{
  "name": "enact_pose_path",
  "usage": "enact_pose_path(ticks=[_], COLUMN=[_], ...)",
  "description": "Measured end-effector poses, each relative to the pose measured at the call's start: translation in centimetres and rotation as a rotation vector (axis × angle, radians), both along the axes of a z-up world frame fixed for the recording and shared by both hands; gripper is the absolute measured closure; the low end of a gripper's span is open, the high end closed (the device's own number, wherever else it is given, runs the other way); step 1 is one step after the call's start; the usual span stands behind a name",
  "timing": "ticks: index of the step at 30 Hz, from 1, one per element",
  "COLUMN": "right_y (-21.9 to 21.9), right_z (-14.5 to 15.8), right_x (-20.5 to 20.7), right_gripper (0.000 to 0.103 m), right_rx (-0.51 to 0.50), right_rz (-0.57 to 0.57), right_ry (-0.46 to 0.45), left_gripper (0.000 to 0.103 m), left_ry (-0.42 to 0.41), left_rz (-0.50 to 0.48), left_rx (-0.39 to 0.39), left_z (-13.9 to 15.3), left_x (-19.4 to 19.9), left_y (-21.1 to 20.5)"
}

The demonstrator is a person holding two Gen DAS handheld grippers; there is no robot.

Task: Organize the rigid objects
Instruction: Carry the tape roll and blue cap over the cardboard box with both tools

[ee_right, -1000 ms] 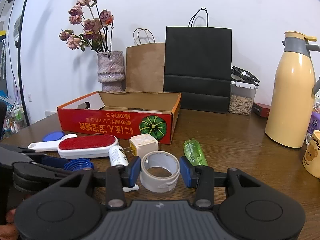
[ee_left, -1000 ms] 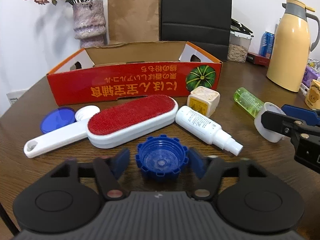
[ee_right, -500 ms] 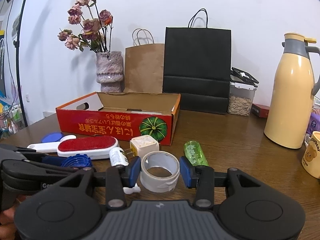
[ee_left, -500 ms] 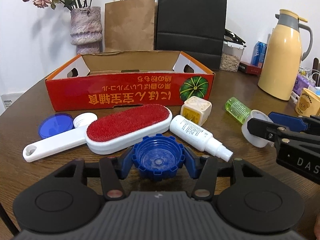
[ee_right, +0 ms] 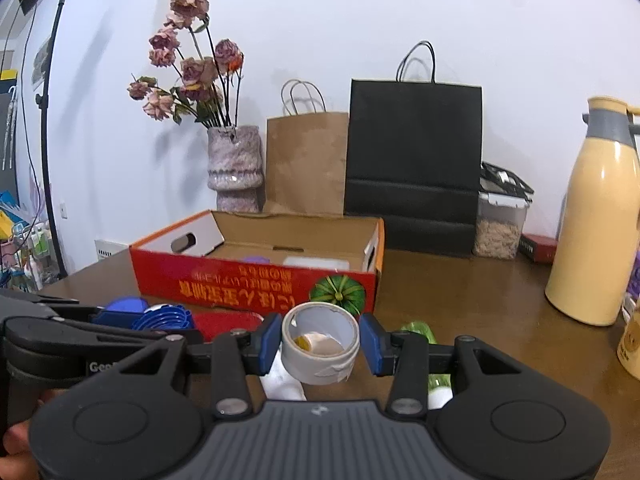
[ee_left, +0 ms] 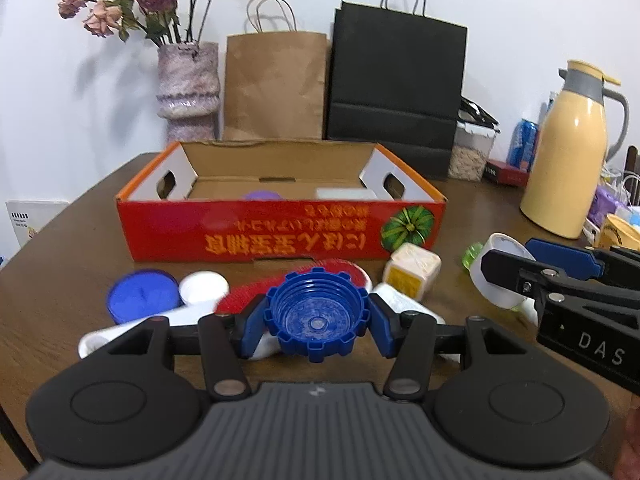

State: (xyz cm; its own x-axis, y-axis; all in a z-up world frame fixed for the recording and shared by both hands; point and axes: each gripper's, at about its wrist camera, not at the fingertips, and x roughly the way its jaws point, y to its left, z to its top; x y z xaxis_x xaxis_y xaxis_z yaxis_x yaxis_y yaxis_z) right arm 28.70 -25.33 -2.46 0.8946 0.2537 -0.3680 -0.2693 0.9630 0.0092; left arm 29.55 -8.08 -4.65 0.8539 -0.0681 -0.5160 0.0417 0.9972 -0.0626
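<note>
Grippers come first, nearest to us: our left gripper [ee_left: 317, 322] has its blue pads clamped on the sides of a ridged blue plastic screw cap [ee_left: 316, 314], which sits open side up and lifted off the brown wooden table [ee_left: 72, 240]. Our right gripper [ee_right: 319, 344] pinches a roll of pale grey tape [ee_right: 320, 350] between its own blue pads, the roll's hole facing up and also clear of the tabletop.

Just beyond the blue cap we see a red-faced lint brush with a white handle [ee_left: 344, 270] lying flat, partly hidden by the cap. Left of it rest a flat round blue lid [ee_left: 142, 296] and a small round white cap [ee_left: 203, 287], side by side and touching or nearly so. To the right stands a cream and yellow cube-shaped plug [ee_left: 412, 272], with a white spray bottle [ee_left: 394, 298] beside it, mostly covered by our left gripper's finger. A clear green plastic bottle [ee_right: 420, 330] lies behind the right gripper.

Farther back sits a shallow red cardboard box with a pumpkin picture [ee_left: 280, 232], open on top. Inside it we make out a purple round thing [ee_left: 262, 195] and a white block [ee_left: 344, 193], both blurred.

Behind the box stand a mottled vase of dried roses [ee_left: 188, 84], a brown paper bag [ee_left: 276, 84] and a black paper bag [ee_left: 396, 88], against the white wall. A tall cream thermos jug [ee_left: 572, 156] stands far right.
</note>
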Motion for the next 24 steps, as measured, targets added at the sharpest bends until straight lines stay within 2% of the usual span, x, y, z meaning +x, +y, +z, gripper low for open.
enact_pose_path(ticks=[11,24], right_y=[2.5,5.8], right_z=[1.9,3.6], right_x=[2.2,6.9], right_gripper=[0.061,0.061], right_rx=[0.023,0.038], right_rz=[0.001,-0.008], right_ry=[-0.039,-0.086], left_gripper=[0.049,0.049], left_ry=[-0.073,-0.114], left_rz=[0.034,0.126], left_rx=[0.003,-0.031], left_z=[2.8,4.8], left_x=[1.8,6.5], left_y=[2.5,6.0])
